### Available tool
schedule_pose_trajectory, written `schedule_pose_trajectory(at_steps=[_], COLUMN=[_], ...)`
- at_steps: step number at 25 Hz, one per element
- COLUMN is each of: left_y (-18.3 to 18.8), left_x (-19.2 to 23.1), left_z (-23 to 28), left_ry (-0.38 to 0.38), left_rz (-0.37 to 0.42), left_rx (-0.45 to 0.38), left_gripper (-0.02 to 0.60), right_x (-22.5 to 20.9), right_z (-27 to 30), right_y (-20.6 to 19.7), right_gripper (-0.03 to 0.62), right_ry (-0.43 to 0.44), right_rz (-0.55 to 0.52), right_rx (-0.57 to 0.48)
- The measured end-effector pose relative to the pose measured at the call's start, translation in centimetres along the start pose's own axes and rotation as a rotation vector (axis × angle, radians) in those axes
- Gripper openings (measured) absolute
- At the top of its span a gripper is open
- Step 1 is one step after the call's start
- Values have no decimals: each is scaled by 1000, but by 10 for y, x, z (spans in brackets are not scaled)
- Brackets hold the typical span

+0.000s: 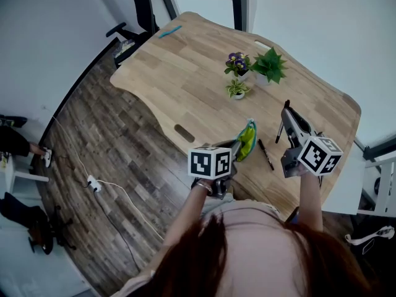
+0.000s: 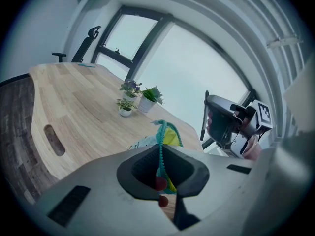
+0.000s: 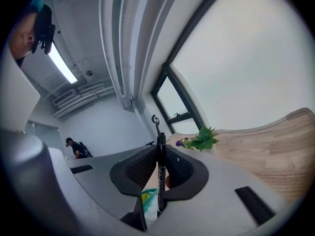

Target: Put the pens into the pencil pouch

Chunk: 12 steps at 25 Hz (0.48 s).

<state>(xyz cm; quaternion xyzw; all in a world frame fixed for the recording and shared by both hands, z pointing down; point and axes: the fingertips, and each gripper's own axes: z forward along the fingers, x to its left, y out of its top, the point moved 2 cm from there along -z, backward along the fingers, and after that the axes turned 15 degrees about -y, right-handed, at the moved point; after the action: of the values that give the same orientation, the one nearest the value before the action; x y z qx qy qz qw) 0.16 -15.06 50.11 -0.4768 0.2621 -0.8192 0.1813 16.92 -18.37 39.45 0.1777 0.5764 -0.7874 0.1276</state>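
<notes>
The yellow-green pencil pouch (image 1: 248, 139) with a teal zipper hangs above the table's near edge. My left gripper (image 1: 238, 147) is shut on its zipper edge, and in the left gripper view the teal zipper (image 2: 160, 154) runs between the pads of the left gripper (image 2: 161, 165). My right gripper (image 1: 286, 113) is raised to the right of the pouch, shut on a black pen (image 1: 280, 131) that hangs upright. In the right gripper view the black pen (image 3: 160, 154) stands clamped in the right gripper (image 3: 160, 170), with the pouch (image 3: 147, 200) below. A second black pen (image 1: 265, 154) lies on the table between the grippers.
Three small potted plants (image 1: 253, 72) stand on the wooden table (image 1: 185, 73) beyond the pouch. A teal object (image 1: 169, 31) lies at the far left corner, near an office chair (image 1: 133, 26). The table has a slot (image 1: 184, 133) near its front edge. A cable (image 1: 117, 193) lies on the floor.
</notes>
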Motion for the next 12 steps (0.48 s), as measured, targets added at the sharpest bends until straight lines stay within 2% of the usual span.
schedule_pose_trajectory(at_steps=[12], left_y=[1], left_x=[-5], left_z=[1], left_ry=[-14], left_rz=[-10], left_rx=[-13], left_gripper=[12], right_x=[30], right_z=[-8], right_y=[18], right_gripper=[51], right_ry=[122], right_rz=[102], right_rx=[-133])
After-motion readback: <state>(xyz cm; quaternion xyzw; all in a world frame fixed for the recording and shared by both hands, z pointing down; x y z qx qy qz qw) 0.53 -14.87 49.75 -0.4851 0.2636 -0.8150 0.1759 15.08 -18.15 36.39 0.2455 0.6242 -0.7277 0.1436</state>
